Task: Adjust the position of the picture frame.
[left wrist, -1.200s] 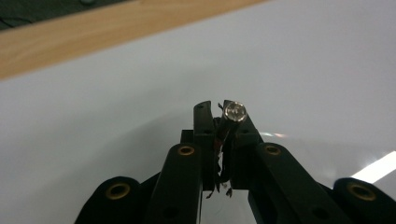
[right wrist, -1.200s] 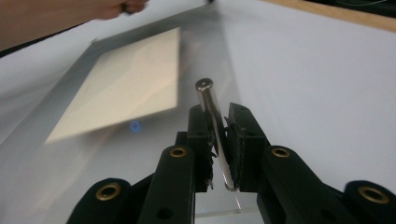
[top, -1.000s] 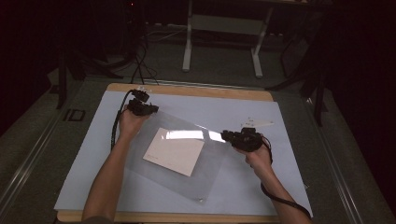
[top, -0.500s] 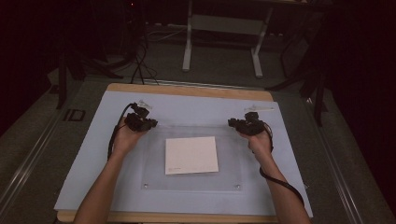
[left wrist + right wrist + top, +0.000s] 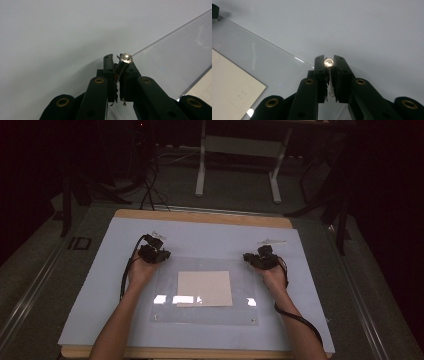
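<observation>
Now the clear acrylic sheet [image 5: 205,290] lies flat on the pale blue mat [image 5: 100,290], its long axis running left to right, parallel to the mat's near edge, and its short sides facing the mat's left and right edges. It sits about midway across, nearer the near edge than the far one. I read it as a transparent rectangular plate with a small screw at each corner; ceiling lights glare off its near half. A cream square of paper [image 5: 205,288] shows at its middle, though I cannot tell whether above or beneath the plate.

My left gripper [image 5: 159,254] is at the sheet's far left corner, jaws clamped on that corner, the bright screw head [image 5: 125,58] showing between them in the left gripper view. My right gripper [image 5: 260,259] has just been closing and now pinches the far right corner, with its screw head [image 5: 328,62] between the pads.
</observation>
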`<state>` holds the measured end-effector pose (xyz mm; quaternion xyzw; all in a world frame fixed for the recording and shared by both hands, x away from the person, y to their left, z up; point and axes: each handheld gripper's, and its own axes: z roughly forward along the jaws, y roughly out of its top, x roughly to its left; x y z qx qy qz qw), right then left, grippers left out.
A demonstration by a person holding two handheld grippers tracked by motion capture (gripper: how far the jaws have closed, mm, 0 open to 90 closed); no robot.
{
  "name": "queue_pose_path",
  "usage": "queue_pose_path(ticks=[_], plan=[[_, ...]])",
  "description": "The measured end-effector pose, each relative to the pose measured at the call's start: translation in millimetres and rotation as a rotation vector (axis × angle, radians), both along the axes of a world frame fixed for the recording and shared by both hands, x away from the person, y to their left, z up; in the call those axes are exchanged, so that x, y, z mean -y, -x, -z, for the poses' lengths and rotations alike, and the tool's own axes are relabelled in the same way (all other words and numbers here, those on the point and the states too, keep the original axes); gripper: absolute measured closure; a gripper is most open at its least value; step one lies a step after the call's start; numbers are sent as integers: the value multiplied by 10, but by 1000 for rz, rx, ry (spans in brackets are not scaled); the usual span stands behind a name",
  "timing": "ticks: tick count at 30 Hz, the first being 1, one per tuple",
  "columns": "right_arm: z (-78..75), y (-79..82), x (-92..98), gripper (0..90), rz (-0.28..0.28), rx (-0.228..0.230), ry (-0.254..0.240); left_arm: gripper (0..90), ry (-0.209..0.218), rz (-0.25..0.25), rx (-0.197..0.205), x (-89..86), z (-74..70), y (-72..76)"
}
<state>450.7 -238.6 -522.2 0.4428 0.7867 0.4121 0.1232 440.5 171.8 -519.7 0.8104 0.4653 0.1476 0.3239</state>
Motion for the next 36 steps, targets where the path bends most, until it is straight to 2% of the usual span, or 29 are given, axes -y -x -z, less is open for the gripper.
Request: queue_pose_path(ticks=[3, 8, 16, 25, 27, 32, 36], plan=[[7, 9, -3, 823, 8, 7, -3, 847, 2, -4, 14, 0, 14, 4], [2, 17, -14, 826, 5, 11, 15, 844, 34, -28, 45, -4, 57, 32], [1, 19, -31, 831, -6, 25, 44, 829, 53, -62, 63, 6, 83, 61], [22, 18, -22, 830, -8, 27, 37, 699, 70, -71, 82, -62, 119, 128], [24, 17, -21, 829, -9, 26, 37, 654, 75, -75, 98, -85, 110, 156], [37, 16, -20, 827, -8, 24, 30, 599, 134, -73, 131, -149, 41, 261], [50, 17, -17, 825, -5, 23, 26, 574, 124, -61, 151, -165, -8, 307]])
